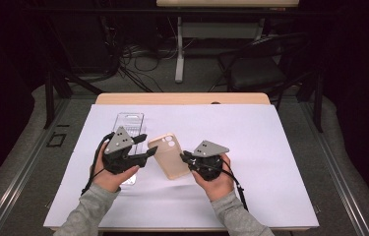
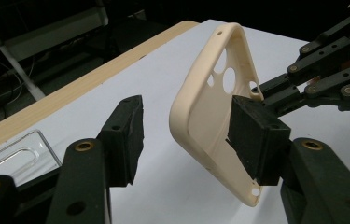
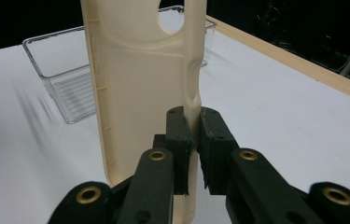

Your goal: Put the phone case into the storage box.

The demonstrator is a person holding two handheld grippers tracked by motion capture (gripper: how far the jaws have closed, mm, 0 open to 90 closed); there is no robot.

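— Above the white mat (image 1: 270, 147), mid-table: where's the beige phone case (image 1: 170, 155)?
— Off the surface, right gripper (image 3: 193, 140) pinching 1 side rim, jaws clenched.
— Left gripper (image 2: 186, 140)?
— Jaws apart, straddling the case's other end, 1 pad touching. Clear tray (image 1: 129, 124) lies behind

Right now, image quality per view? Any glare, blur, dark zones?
High view: white table cover bright and even, the room behind very dark, whole frame slightly soft. Left gripper view: beige phone case sharp, near jaws dark with little detail, clear tray faint against the cover. Right gripper view: case evenly lit, streaky shadows beside the clear tray, background black.
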